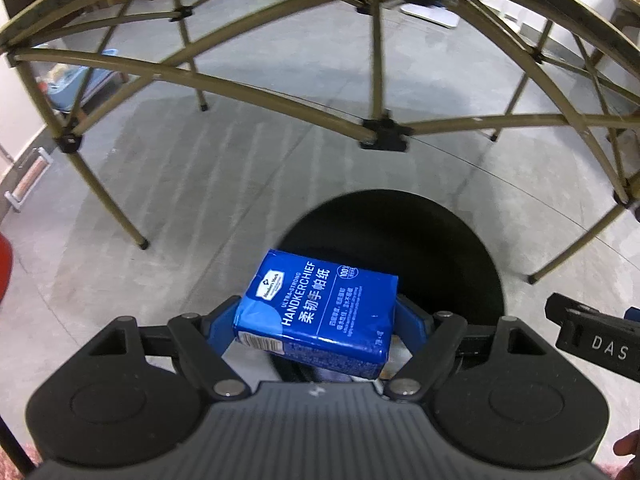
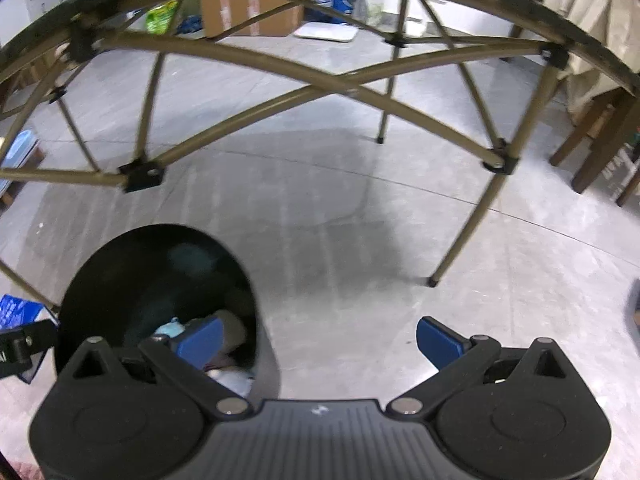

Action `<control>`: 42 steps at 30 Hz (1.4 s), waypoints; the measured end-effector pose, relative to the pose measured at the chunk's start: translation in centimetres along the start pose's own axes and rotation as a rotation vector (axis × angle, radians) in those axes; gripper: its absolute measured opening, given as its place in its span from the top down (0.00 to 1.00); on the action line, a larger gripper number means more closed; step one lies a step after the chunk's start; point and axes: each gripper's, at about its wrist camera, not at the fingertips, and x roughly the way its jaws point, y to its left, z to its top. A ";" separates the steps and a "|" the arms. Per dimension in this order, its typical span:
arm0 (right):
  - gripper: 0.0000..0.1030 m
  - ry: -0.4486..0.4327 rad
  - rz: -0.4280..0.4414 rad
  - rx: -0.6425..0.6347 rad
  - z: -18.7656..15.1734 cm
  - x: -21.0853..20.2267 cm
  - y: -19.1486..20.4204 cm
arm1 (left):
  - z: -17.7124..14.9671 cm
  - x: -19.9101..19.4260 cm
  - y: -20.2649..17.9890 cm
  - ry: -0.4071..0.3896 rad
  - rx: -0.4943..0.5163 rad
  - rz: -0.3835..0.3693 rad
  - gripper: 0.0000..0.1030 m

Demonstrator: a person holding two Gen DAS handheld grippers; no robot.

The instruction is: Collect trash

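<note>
My left gripper [image 1: 316,316] is shut on a blue handkerchief tissue pack [image 1: 320,304] and holds it just above the near left rim of a round black trash bin [image 1: 440,240]. The pack's corner shows at the left edge of the right wrist view [image 2: 16,310]. My right gripper [image 2: 318,338] is open and empty, with its left finger [image 2: 200,338] over the right side of the bin [image 2: 120,272]. Several pieces of trash [image 2: 228,360] lie in the bin's bottom. The right gripper's body shows at the right edge of the left wrist view [image 1: 596,340].
A folding table frame of tan tubes [image 1: 248,92] arches overhead, its legs [image 2: 464,232] standing on the grey concrete floor [image 2: 360,208]. A wooden chair or table [image 2: 596,132] stands at right. Cardboard boxes [image 2: 248,8] and bags lie far back.
</note>
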 end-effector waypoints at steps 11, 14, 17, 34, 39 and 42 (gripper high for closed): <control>0.00 -0.020 -0.051 0.048 0.0 -0.5 -2.9 | -0.7 1.8 -4.3 0.050 0.047 -0.023 0.23; 0.00 -0.022 -0.058 0.054 -0.1 -0.6 -3.3 | -0.8 2.3 -4.9 0.065 0.050 -0.024 0.23; 0.00 -0.024 -0.063 0.052 -0.1 -0.6 -3.6 | -0.8 2.8 -5.3 0.073 0.051 -0.024 0.23; 0.00 -0.020 -0.066 0.058 -0.4 -0.5 -4.3 | -0.7 4.6 -5.9 0.125 0.030 0.006 0.07; 0.00 -0.020 -0.065 0.059 -0.4 -0.5 -4.3 | -0.6 4.8 -5.6 0.123 0.017 0.021 0.00; 0.00 -0.020 -0.064 0.059 -0.4 -0.5 -4.3 | -0.5 4.9 -5.5 0.123 0.021 0.027 0.00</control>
